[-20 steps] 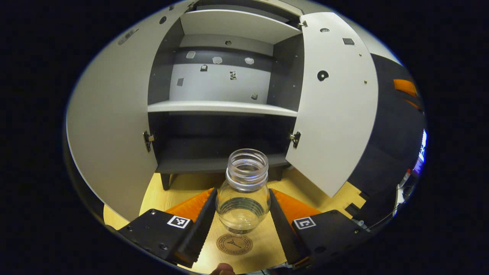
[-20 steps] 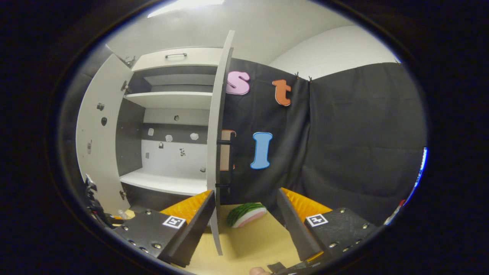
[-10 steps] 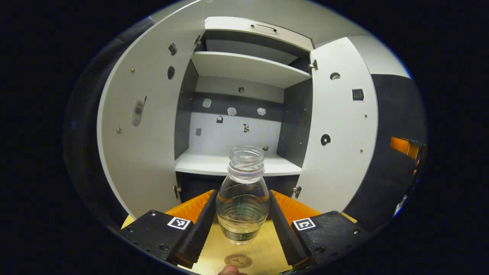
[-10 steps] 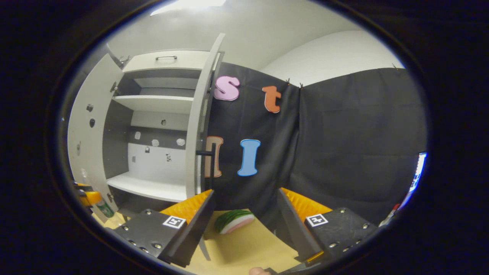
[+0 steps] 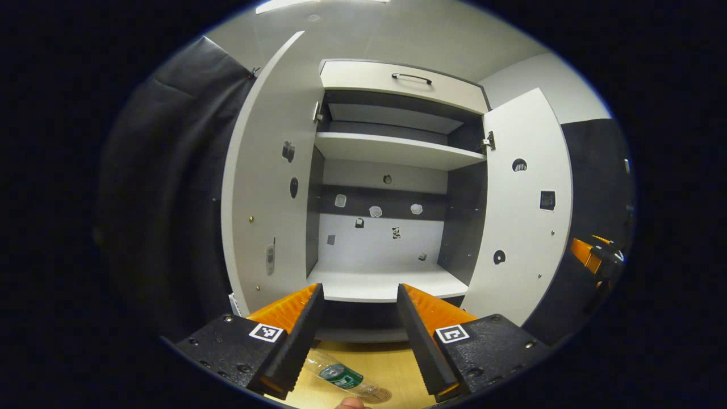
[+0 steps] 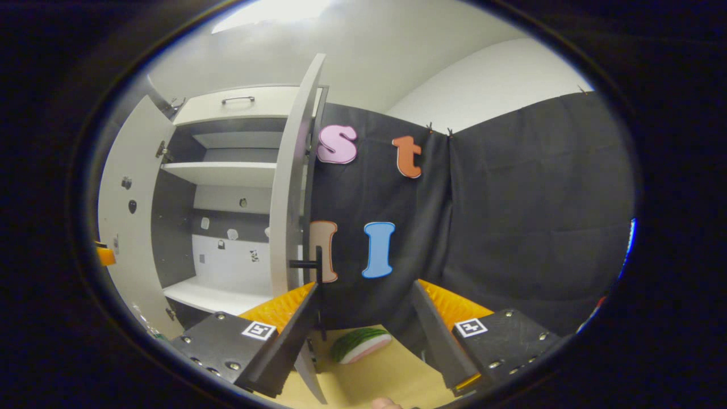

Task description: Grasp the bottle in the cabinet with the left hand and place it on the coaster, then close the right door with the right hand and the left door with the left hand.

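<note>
The cabinet (image 5: 397, 85) stands with both doors swung wide. In the left gripper view the left door (image 5: 267, 187) is at 9 o'clock and the right door (image 5: 525, 216) at 3 o'clock. The wooden table (image 5: 397, 363) runs along 6 o'clock. The left gripper (image 5: 359, 289) has its jaws apart with nothing between them. The right gripper (image 6: 363, 287) is likewise spread and empty, its left finger just beside the right door's dark handle (image 6: 309, 264) at 8 o'clock. The clear bottle (image 5: 339, 376) with a green label sits at 6 o'clock and appears to lie on its side, one end at the coaster (image 5: 387, 395). It probably needs righting before the doors are shut. For the right door, I would set a finger flat on its outer face near the handle and push in a smooth arc, clear of the watermelon slice (image 6: 360, 345).
</note>
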